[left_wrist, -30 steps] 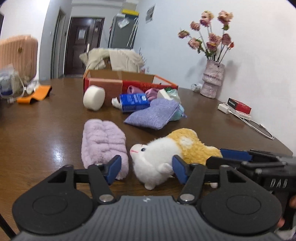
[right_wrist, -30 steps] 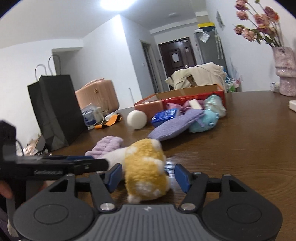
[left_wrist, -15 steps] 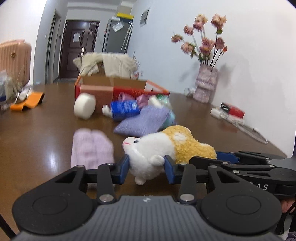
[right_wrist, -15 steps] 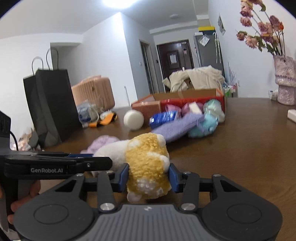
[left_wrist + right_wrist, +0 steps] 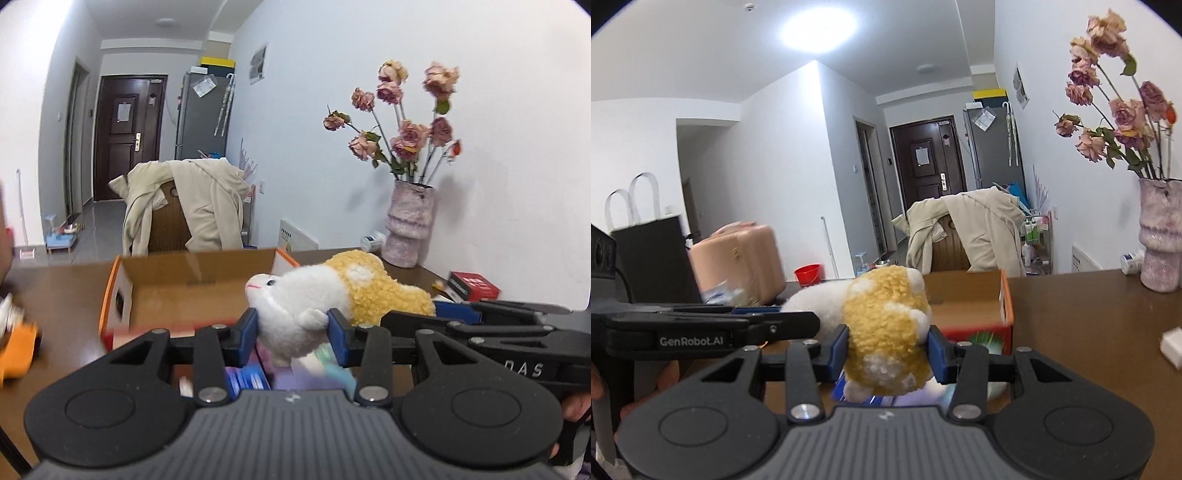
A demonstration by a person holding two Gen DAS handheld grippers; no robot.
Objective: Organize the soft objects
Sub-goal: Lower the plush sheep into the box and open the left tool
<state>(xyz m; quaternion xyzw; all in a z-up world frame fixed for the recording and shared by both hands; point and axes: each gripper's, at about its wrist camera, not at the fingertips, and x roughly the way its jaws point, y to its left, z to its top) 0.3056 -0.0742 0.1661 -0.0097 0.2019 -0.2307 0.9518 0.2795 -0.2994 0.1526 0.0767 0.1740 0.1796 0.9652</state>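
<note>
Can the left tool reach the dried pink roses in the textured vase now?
Probably not: the left tool is shut on the white and yellow plush toy, and the right tool grips the same toy.

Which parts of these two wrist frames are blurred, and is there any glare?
Left wrist view: the plush toy and vase are sharp, but the orange item at left and things below the left gripper smear. Right wrist view: the ceiling light blows out white; the pink suitcase is blurred.

White walls point(image 5: 783, 155), dark door point(image 5: 122, 136), coat-draped chair point(image 5: 173, 218), ceiling light point(image 5: 816, 26).
</note>
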